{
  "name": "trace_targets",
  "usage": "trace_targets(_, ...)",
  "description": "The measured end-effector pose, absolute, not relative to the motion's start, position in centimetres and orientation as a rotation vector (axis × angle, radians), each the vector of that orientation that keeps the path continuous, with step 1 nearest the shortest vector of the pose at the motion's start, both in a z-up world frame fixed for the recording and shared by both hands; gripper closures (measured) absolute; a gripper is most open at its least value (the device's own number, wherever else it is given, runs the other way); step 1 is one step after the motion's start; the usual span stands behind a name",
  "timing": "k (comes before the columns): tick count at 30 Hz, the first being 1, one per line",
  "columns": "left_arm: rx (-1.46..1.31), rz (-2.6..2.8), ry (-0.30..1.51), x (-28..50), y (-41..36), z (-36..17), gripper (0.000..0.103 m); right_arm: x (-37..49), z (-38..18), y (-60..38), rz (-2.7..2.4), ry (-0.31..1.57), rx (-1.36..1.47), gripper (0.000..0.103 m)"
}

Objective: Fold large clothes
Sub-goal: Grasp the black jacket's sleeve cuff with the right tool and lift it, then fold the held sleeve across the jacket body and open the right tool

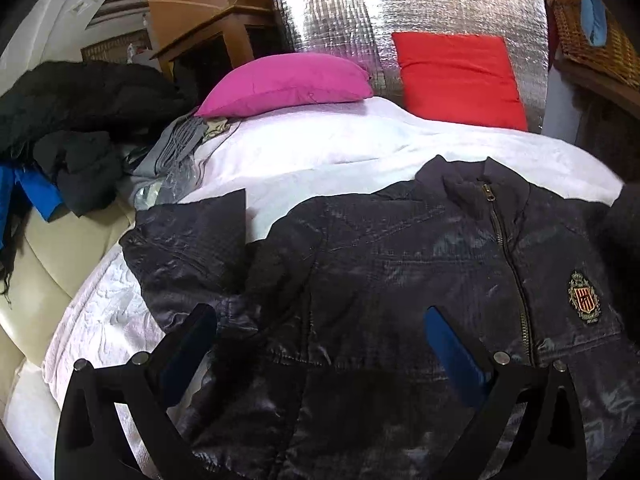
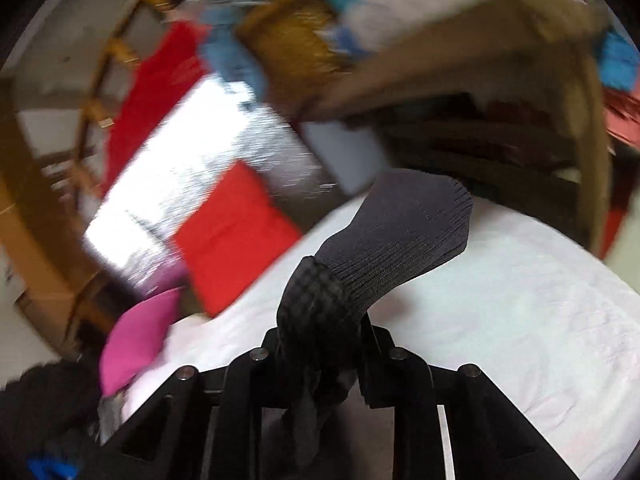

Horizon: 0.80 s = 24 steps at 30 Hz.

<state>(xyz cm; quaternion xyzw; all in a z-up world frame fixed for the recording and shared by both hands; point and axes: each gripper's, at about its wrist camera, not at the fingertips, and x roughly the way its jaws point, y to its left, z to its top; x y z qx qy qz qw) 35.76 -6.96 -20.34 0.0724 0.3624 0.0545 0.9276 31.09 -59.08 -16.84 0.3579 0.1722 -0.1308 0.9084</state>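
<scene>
A dark navy zip jacket (image 1: 400,272) with a crest badge lies front up on the white bed sheet (image 1: 320,152). Its left sleeve (image 1: 188,236) is bent toward the pillows. My left gripper (image 1: 320,340) is open, hovering just above the jacket's lower body. In the right wrist view, my right gripper (image 2: 324,320) is shut on the jacket's other sleeve, at the ribbed grey cuff (image 2: 404,232), and holds it lifted above the sheet (image 2: 520,300). That view is blurred.
A pink pillow (image 1: 284,84) and a red cushion (image 1: 460,76) lie at the head of the bed before a silver foil panel (image 1: 400,4). A heap of dark clothes (image 1: 80,120) lies at left, a wicker basket (image 1: 596,40) at right.
</scene>
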Motion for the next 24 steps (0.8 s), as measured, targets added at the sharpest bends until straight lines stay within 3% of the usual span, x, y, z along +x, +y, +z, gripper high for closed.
trace_targets(7, 0.042, 0.134, 0.775, 36.3, -3.9, -20.1, 0.0, 31.4, -14.9, -46.8, 0.001, 0.375, 0.681, 0.078)
trace_targets(13, -0.026, 0.168, 0.8, 36.7, -1.4, -20.1, 0.0, 32.7, -18.2, -37.7, 0.209, 0.536, 0.647, 0.075)
trace_targets(15, -0.047, 0.18, 0.802, 36.9, -0.6, -20.0, 0.0, 33.3, -19.8, -35.8, 0.254, 0.605, 0.666, 0.069)
trace_targets(16, -0.061, 0.188, 0.804, 37.0, -0.1, -20.0, 0.0, 33.7, -20.6, -35.0, 0.289, 0.654, 0.681, 0.056)
trace_targets(17, -0.072, 0.192, 0.807, 37.1, 0.3, -20.0, 0.0, 34.0, -21.3, -34.2, 0.327, 0.704, 0.693, 0.033)
trace_targets(18, -0.087, 0.194, 0.809, 37.2, 0.6, -19.9, 0.0, 34.2, -21.8, -33.7, 0.365, 0.747, 0.713, 0.025)
trace_targets(19, -0.098, 0.195, 0.809, 37.3, 0.8, -19.9, 0.0, 34.2, -22.1, -33.7, 0.392, 0.764, 0.737, 0.02)
trace_targets(24, -0.121, 0.182, 0.808, 37.5, 1.2, -19.5, 0.0, 32.2, -21.5, -34.4, 0.606, 0.782, 0.826, 0.02)
